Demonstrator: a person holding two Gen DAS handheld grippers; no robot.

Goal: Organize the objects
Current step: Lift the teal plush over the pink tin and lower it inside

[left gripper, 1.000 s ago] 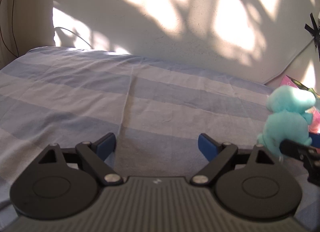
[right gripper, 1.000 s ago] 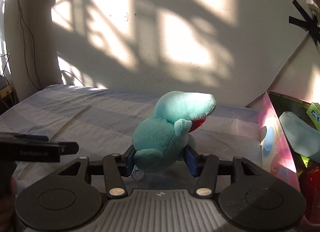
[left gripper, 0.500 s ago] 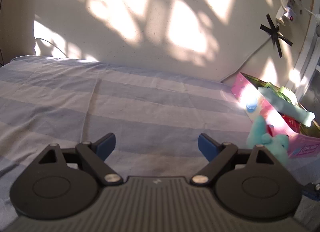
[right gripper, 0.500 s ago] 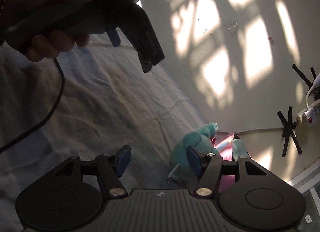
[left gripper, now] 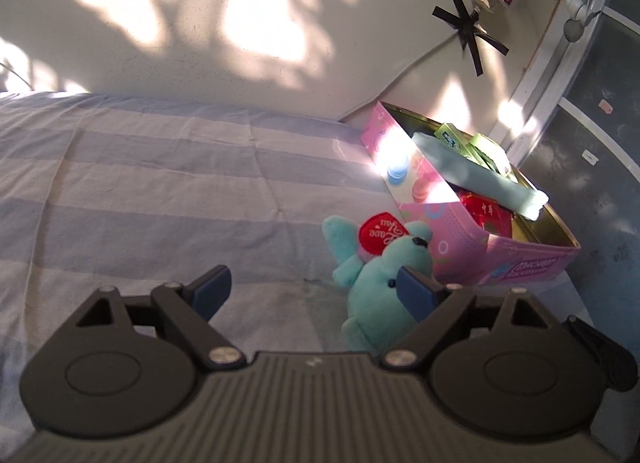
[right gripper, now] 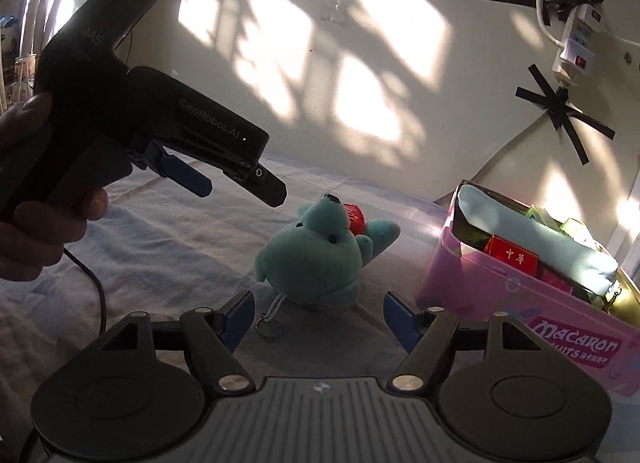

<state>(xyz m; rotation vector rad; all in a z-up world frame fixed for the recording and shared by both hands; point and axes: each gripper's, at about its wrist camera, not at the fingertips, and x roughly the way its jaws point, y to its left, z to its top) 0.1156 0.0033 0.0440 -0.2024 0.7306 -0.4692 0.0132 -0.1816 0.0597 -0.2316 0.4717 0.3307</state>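
A teal plush toy [right gripper: 316, 255] with a red heart patch and a keyring lies on the striped bedsheet, just left of a pink Macaron box [right gripper: 520, 315]. My right gripper [right gripper: 320, 317] sits just behind the toy, its jaws opening, pads apart from the plush. In the left wrist view the same toy [left gripper: 380, 271] lies beside the box [left gripper: 460, 239], partly behind the right fingertip [left gripper: 416, 293]. My left gripper [left gripper: 312, 289] is open and holds nothing. It shows in the right wrist view as a black handle held by a hand, above the sheet at the left.
The box holds a pale teal pouch [right gripper: 536, 239], red packets [right gripper: 512, 257] and green packets [left gripper: 472, 143]. A wall runs behind the bed, with a taped power strip [right gripper: 572, 51] and cable. The blue-striped sheet [left gripper: 160, 191] stretches to the left.
The right gripper's jaws let go of the plush toy, which now lies on the sheet beside the box. The left gripper swung right, bringing box and toy into its view.
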